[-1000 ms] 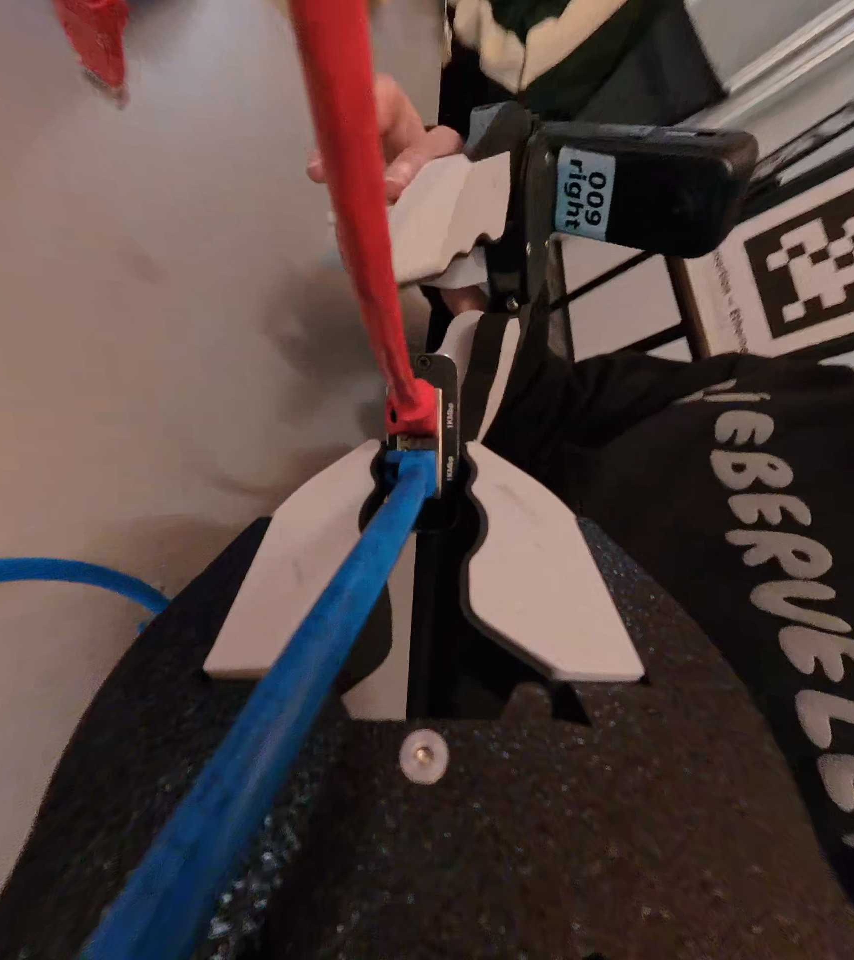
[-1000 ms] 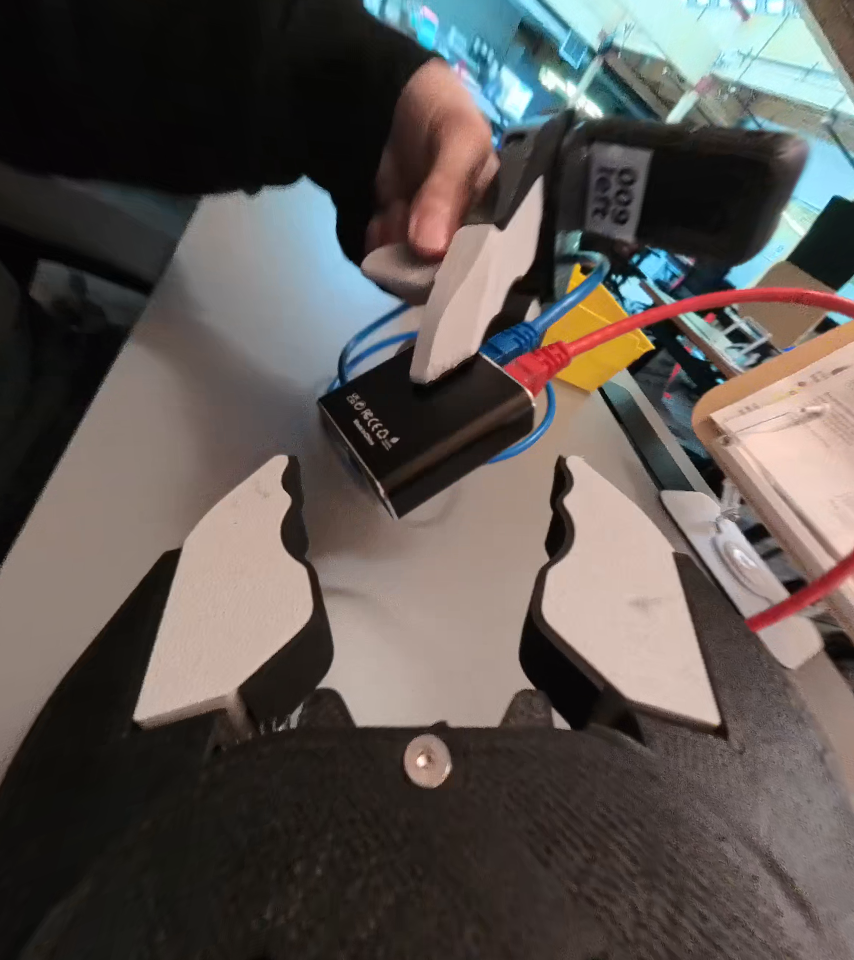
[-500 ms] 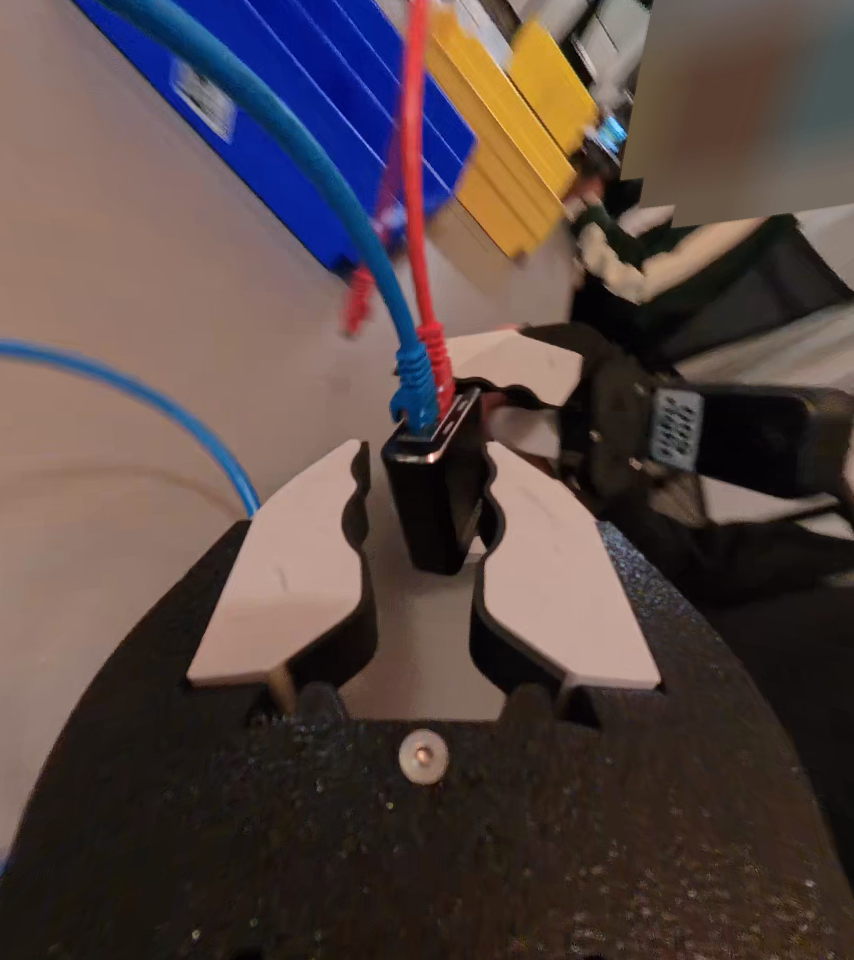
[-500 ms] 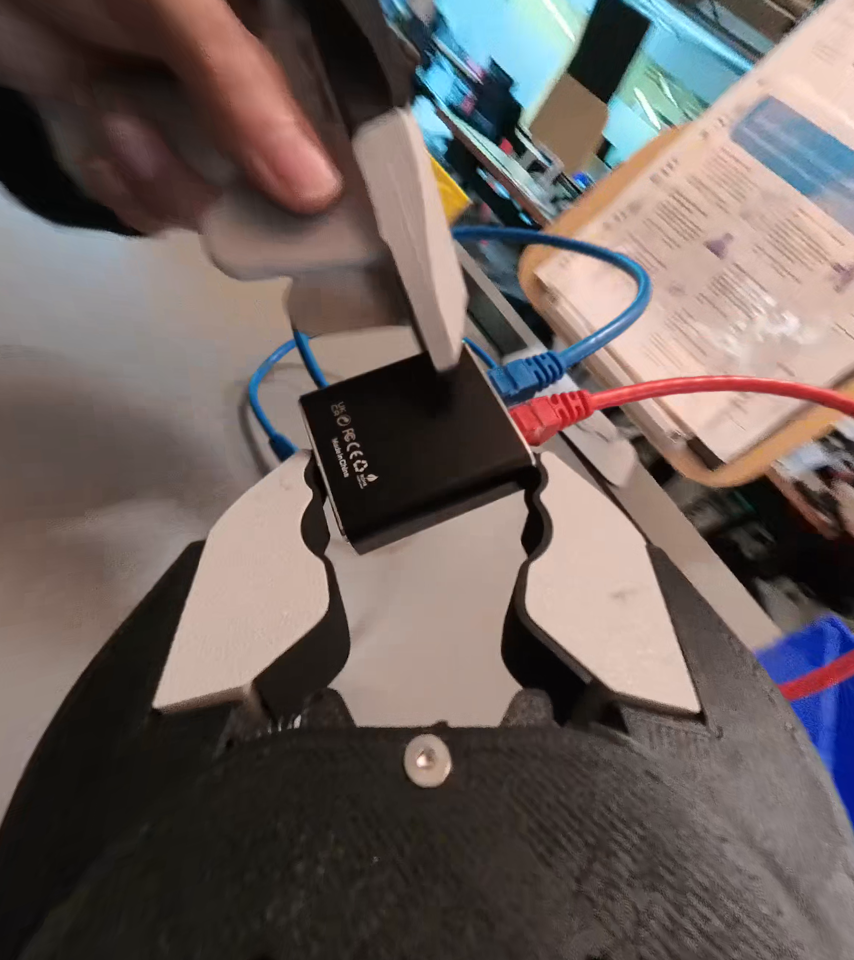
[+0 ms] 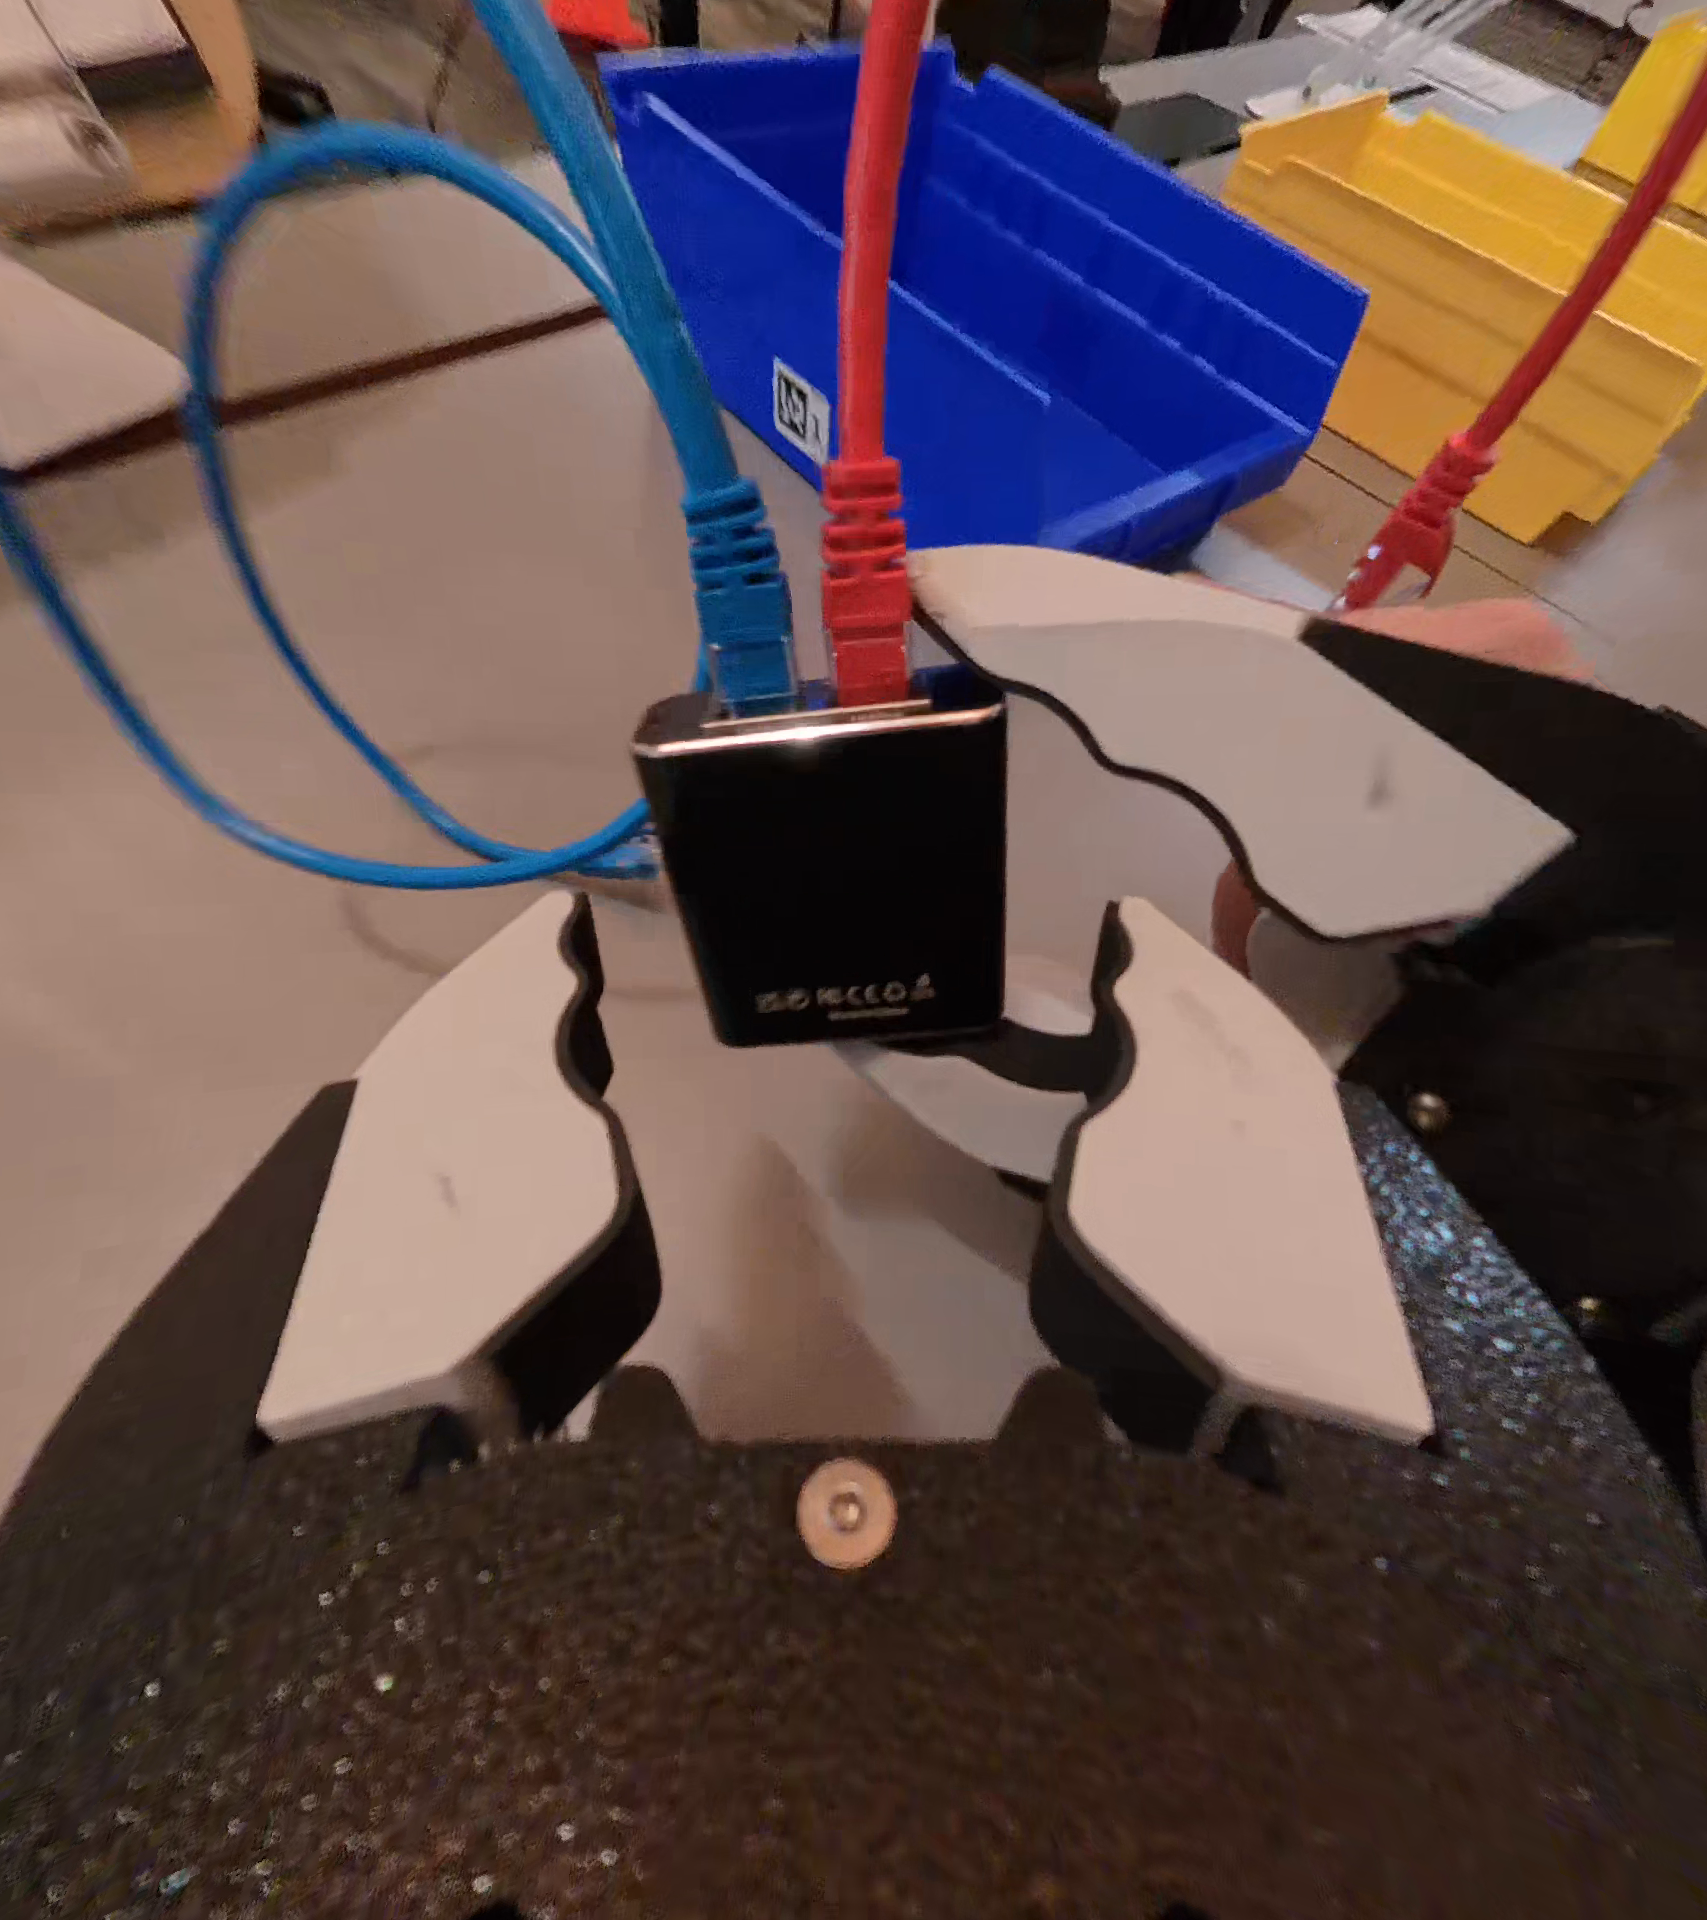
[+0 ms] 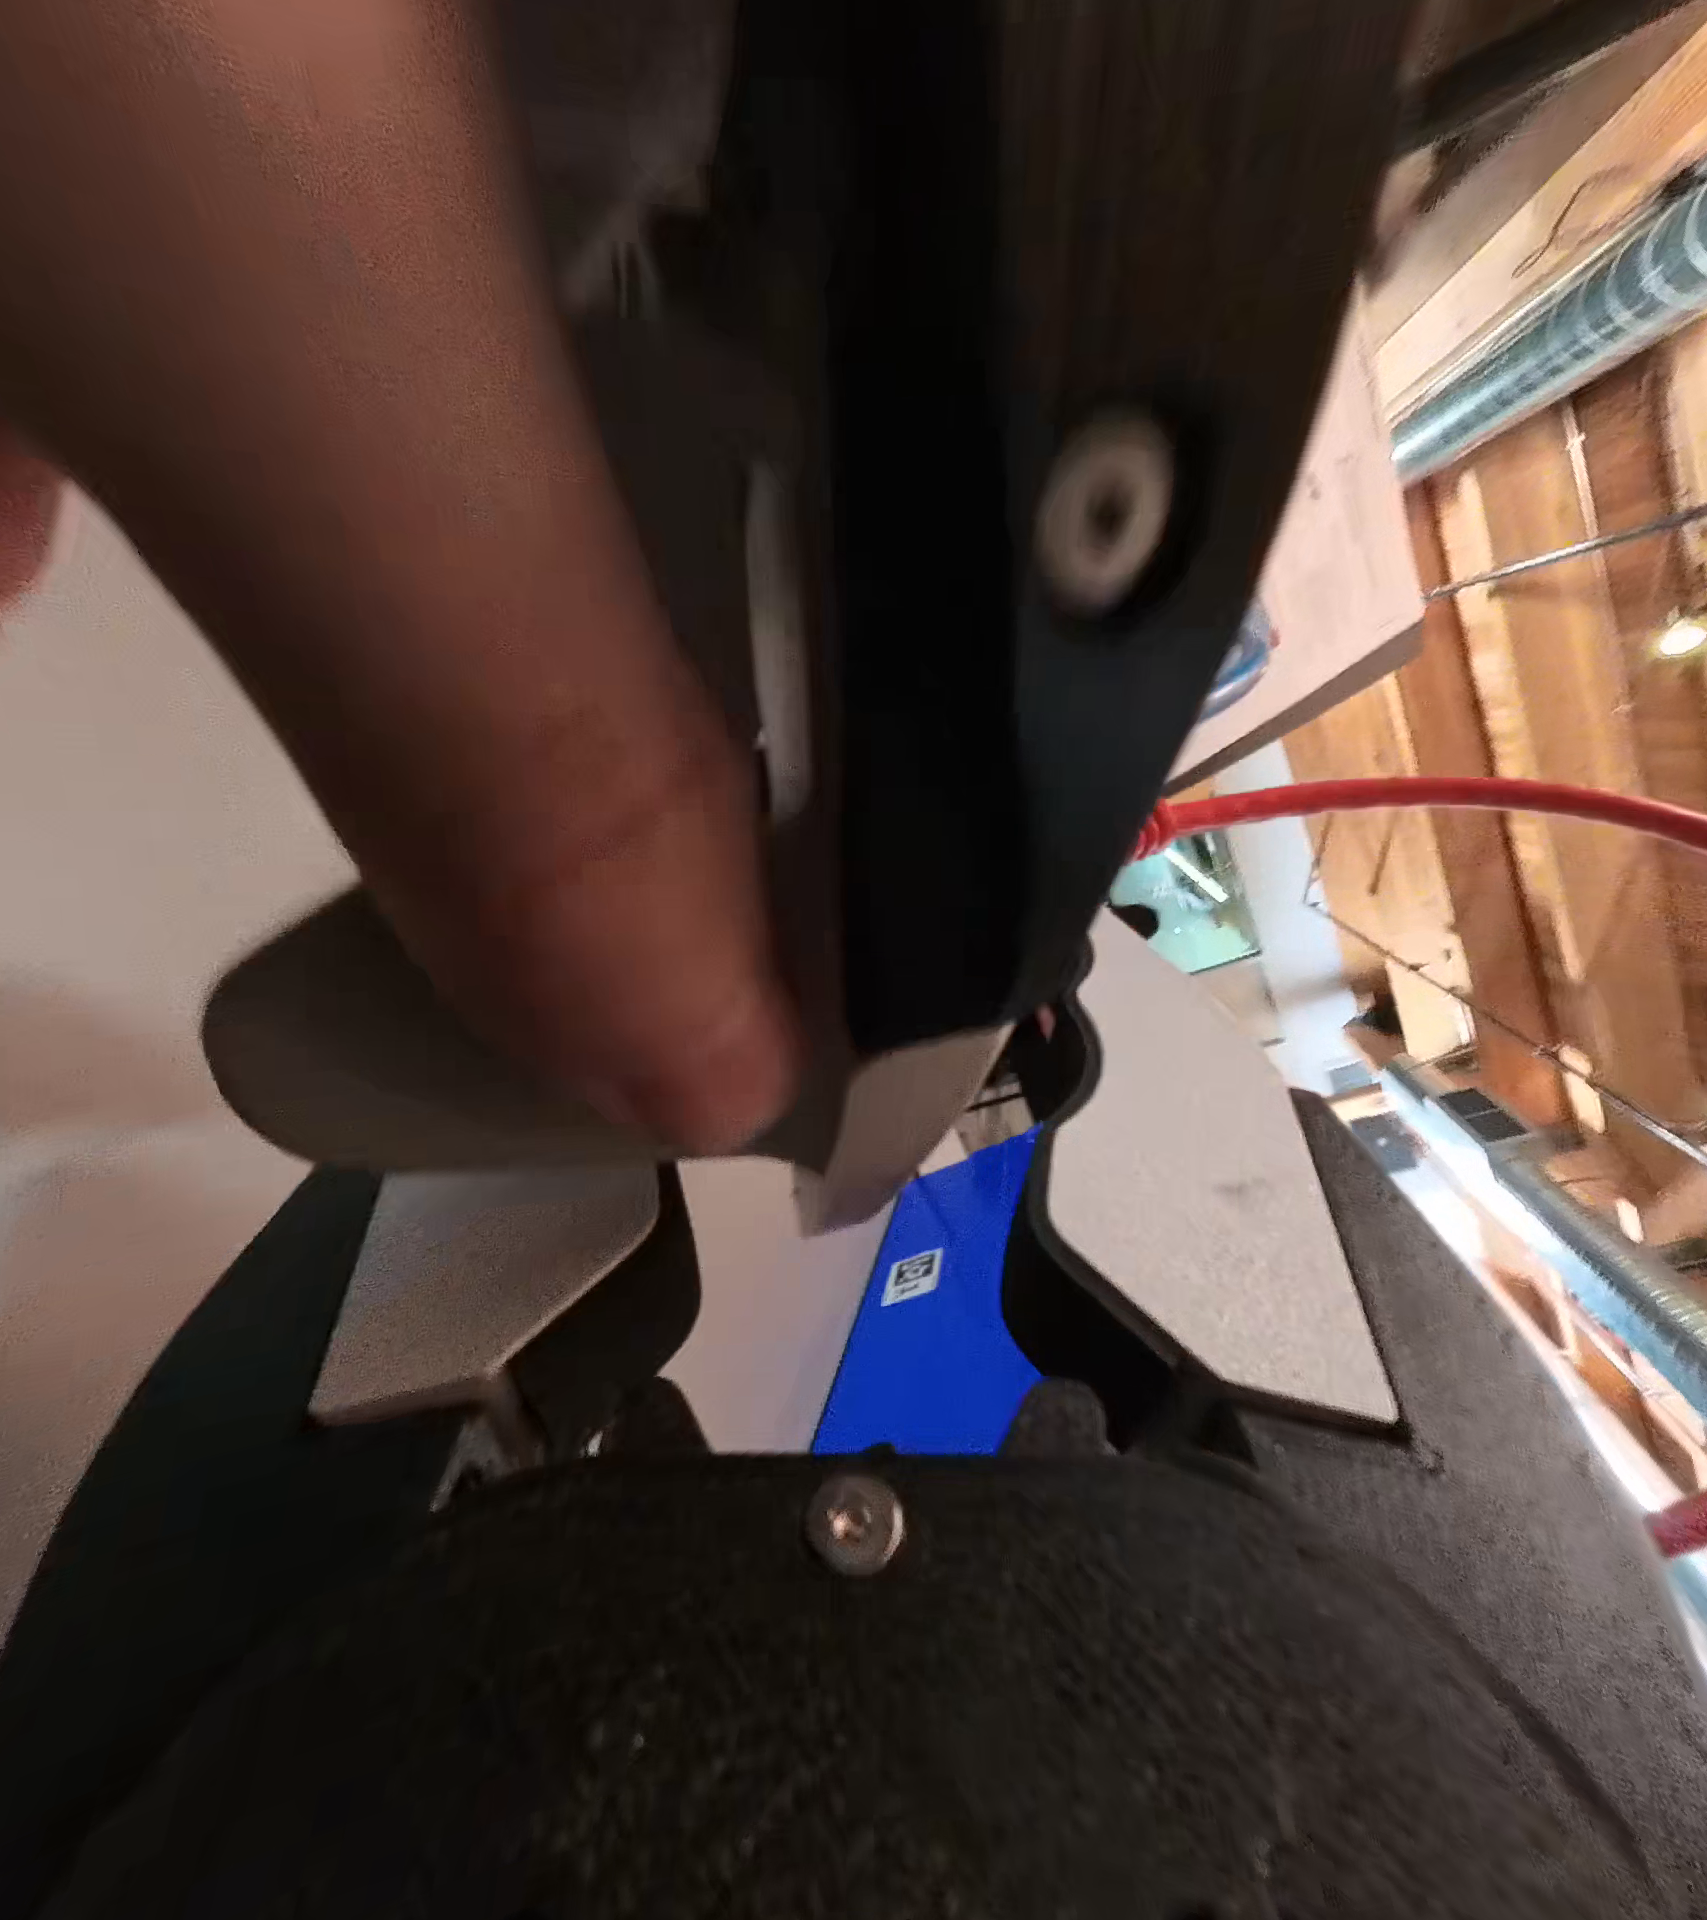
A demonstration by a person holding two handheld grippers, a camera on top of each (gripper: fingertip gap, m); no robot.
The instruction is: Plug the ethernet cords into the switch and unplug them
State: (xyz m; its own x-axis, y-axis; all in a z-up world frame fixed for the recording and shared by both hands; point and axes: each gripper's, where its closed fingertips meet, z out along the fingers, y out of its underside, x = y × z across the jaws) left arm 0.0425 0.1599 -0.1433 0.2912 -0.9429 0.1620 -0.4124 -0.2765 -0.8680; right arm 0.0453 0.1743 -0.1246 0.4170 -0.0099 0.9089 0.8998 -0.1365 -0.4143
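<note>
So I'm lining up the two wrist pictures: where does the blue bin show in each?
Left wrist view: blue bin upper middle, behind the switch.
Right wrist view: a sliver of it low centre, between the tongs.
Shared landmark: the small white sticker on its end wall.

left tongs opened off switch, right tongs now gripping it

A workshop or lab is suggested: a pale worktable is seen, with a blue parts bin and yellow parts bins at the far side. Wooden beams and a metal duct are shown overhead.
</note>
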